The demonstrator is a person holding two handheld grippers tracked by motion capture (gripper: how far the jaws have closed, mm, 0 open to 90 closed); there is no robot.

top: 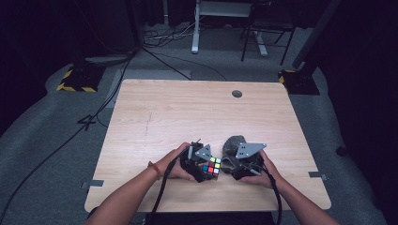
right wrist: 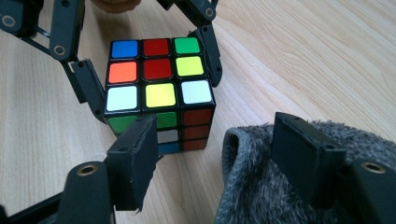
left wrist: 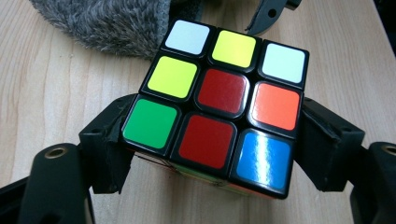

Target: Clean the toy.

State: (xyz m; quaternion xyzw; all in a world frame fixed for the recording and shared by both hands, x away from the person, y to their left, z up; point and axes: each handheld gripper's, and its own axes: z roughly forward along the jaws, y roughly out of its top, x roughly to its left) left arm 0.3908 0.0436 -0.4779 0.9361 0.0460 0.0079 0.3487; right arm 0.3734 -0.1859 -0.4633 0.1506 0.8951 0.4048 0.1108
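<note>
Pale wood-grain counter (top: 155, 112) standing on grey carpet in a dark room, with cables trailing across the floor behind it. Near the front edge of the counter, at its middle, sits a scrambled puzzle cube (top: 212, 167), its top face showing a red centre among white, yellow, green, orange and blue tiles. The left tool (top: 202, 165), held in the person's left hand (top: 172, 164), has one black jaw on each of two opposite sides of the cube; in the left gripper view the pads lie against the cube's (left wrist: 219, 100) side faces, clamped on it. Just beside the cube, on its right in the high view, lies a grey fuzzy cloth (top: 233, 143). The right tool (top: 233, 168), in the right hand (top: 267, 169), has its jaws apart: in the right gripper view one jaw stands in front of the cube (right wrist: 159, 88), the other over the furry cloth (right wrist: 261, 186), and neither pad presses on anything.
</note>
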